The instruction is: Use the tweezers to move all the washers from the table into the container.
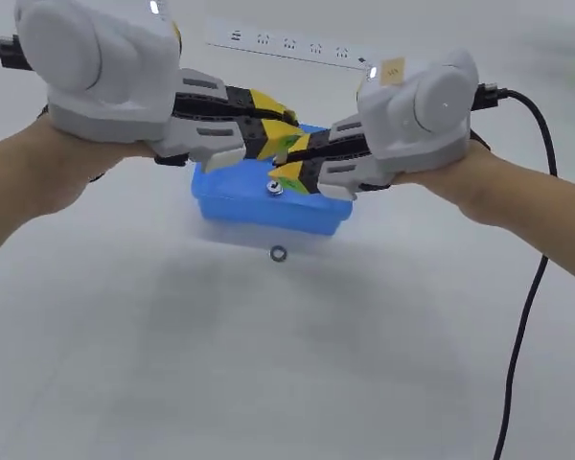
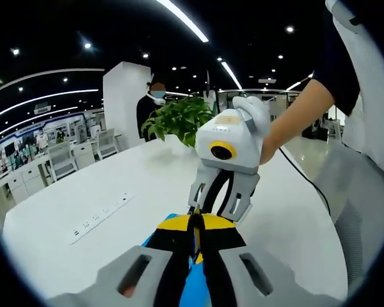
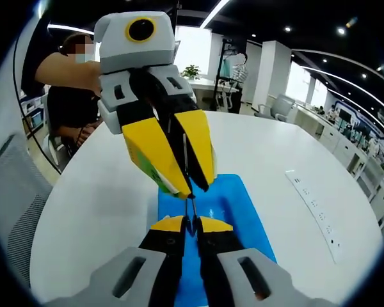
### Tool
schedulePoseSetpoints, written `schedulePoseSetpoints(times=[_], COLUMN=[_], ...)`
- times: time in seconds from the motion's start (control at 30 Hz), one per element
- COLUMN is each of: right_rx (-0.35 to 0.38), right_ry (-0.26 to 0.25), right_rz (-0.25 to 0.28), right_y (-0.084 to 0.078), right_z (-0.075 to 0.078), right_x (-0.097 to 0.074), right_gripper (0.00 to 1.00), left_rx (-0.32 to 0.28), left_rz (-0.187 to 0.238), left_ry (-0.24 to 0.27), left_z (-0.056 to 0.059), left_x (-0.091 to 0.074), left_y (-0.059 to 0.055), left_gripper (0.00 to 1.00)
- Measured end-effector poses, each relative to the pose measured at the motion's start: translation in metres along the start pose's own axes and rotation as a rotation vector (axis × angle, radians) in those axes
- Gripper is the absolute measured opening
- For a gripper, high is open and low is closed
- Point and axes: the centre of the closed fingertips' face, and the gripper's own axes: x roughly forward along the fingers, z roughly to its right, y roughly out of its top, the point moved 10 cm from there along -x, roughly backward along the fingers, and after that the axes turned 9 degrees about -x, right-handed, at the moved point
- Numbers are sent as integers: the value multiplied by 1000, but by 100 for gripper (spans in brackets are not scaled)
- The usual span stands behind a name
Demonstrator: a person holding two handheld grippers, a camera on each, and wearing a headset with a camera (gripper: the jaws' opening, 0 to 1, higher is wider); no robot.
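Head view: left gripper point(image 1: 286, 132) and right gripper point(image 1: 289, 175) meet above the blue container point(image 1: 268, 209), jaws closed. The right pinches thin tweezers point(image 3: 189, 206); one washer point(image 1: 278, 253) lies before the container.

Light: bright and even; ceiling strips point(image 2: 182, 19) glow above the left gripper point(image 2: 195, 224).
Shadow: faint soft patch on the table point(image 1: 268, 374) below both grippers.
Blur: head view soft, hazy beyond the right gripper point(image 1: 286, 178).
Edges: gripper views bow strongly.

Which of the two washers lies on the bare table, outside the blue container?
The dark washer in front of the container; the shiny washer is over the container itself.
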Motion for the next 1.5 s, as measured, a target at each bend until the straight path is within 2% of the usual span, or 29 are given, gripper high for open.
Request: schedulePoseSetpoints(times=[0.03,0.07,0.3,0.53,0.67,0.8,0.93,1.13,1.17,1.27,1.3,1.5], right_rx=[-5,-7,-4,23,72,99,106,104,112,211,224,240], right_ry=[-3,-8,-9,-30,-56,-76,-86,-119,-126,-166,-177,-211], right_rz=[-4,-9,-11,-19,-37,-43,-32,-24,-21,43,49,62], right_y=[0,1,2,5,5,4,7,6,5,3,1,-8], right_z=[0,0,-2,-4,-2,-1,-7,-20,-21,-27,-28,-46], right_x=[0,1,-2,-10,-14,-18,-26,-43,-46,-56,-59,-84], right_gripper=[8,9,10,12,21,23,28,37,37,41,42,49], left_rx=[45,55,55,65,68,60,50,43,43,55,60,78], left_rz=[-14,-19,-10,-8,-13,11,20,22,22,31,41,37], left_ry=[20,17,21,24,63,95,116,120,120,113,102,109], left_z=[0,0,-3,0,1,2,4,18,20,27,30,39], left_x=[-1,-1,-3,-5,-9,-18,-26,-30,-31,-35,-37,-44], left_y=[1,1,1,6,10,16,18,17,17,16,16,16], left_gripper=[7,7,5,5,5,5,5,5,5,5,5,5])
